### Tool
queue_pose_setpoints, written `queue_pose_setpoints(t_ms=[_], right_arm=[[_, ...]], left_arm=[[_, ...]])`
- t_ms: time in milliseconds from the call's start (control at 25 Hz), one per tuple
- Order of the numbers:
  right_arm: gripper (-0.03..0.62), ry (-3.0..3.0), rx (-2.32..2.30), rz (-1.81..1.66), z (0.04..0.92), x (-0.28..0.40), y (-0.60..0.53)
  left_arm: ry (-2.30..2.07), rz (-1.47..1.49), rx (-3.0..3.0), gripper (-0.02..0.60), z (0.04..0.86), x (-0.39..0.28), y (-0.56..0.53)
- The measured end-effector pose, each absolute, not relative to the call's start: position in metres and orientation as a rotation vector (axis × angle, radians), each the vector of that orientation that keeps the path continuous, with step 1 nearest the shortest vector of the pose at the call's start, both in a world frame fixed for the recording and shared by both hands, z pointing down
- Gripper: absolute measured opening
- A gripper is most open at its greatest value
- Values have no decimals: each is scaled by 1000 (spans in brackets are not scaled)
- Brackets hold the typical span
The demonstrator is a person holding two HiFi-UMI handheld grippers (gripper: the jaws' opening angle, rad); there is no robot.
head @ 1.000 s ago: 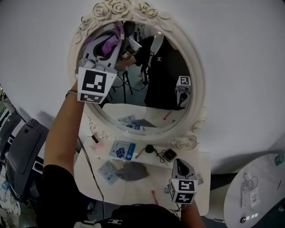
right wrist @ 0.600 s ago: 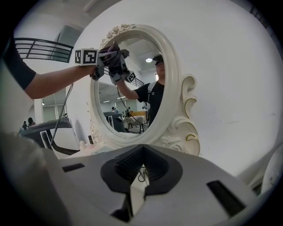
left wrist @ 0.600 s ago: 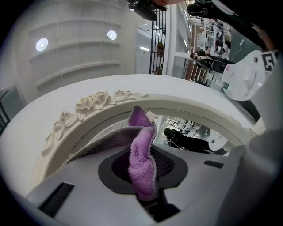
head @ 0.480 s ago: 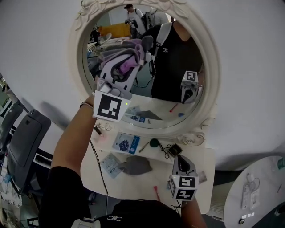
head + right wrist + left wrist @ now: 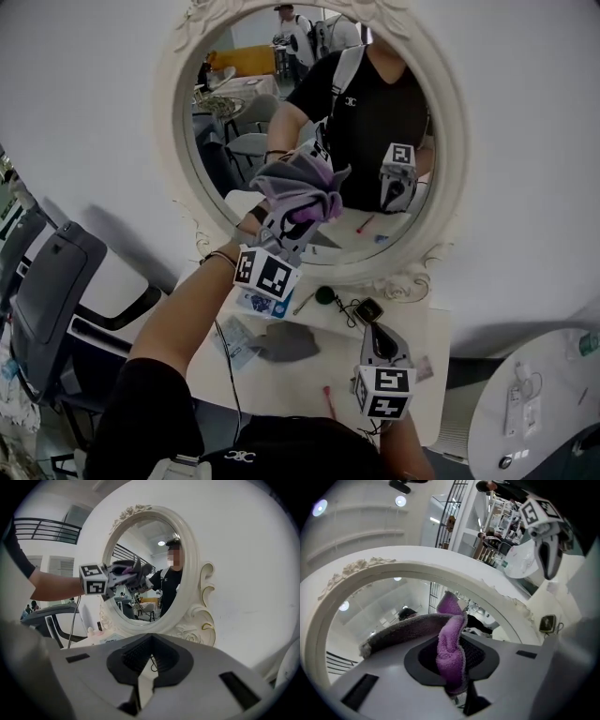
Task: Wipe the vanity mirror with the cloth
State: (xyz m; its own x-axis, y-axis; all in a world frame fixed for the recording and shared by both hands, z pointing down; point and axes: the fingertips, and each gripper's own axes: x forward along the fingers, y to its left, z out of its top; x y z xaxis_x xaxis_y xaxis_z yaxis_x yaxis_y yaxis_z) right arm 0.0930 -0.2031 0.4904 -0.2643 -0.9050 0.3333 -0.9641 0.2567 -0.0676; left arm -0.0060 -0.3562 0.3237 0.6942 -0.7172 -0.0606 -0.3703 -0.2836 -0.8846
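Note:
An oval vanity mirror (image 5: 452, 141) in an ornate cream frame hangs on the white wall. My left gripper (image 5: 292, 208) is shut on a purple and grey cloth (image 5: 302, 184), which is pressed against the lower middle of the glass. In the left gripper view the cloth (image 5: 450, 641) is bunched between the jaws of the left gripper (image 5: 451, 660), with the mirror frame (image 5: 393, 566) arching close ahead. My right gripper (image 5: 377, 339) hovers low over the vanity table, shut and holding nothing. In the right gripper view the right gripper (image 5: 149, 662) faces the mirror (image 5: 189, 573), and the left gripper (image 5: 123, 577) with the cloth (image 5: 137, 569) shows against the glass.
The white vanity table (image 5: 412, 328) carries blue packets (image 5: 251, 302), a grey rag (image 5: 281, 342), a small black round thing (image 5: 323, 294), a square device (image 5: 362, 309) and a red pen (image 5: 329, 401). A grey chair (image 5: 52, 291) stands left, a round white table (image 5: 548, 394) right.
My left gripper has swept the cloth down from the mirror's upper left to its lower middle. The right gripper has stayed over the table.

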Motion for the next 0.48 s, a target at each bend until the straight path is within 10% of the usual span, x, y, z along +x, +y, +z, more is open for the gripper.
queue_pose_setpoints(t_ms=[480], right_arm=[[5,-2296,1794,310,471,97,-178]], left_arm=[[764,-836,-1945,71,467,-8,-354]])
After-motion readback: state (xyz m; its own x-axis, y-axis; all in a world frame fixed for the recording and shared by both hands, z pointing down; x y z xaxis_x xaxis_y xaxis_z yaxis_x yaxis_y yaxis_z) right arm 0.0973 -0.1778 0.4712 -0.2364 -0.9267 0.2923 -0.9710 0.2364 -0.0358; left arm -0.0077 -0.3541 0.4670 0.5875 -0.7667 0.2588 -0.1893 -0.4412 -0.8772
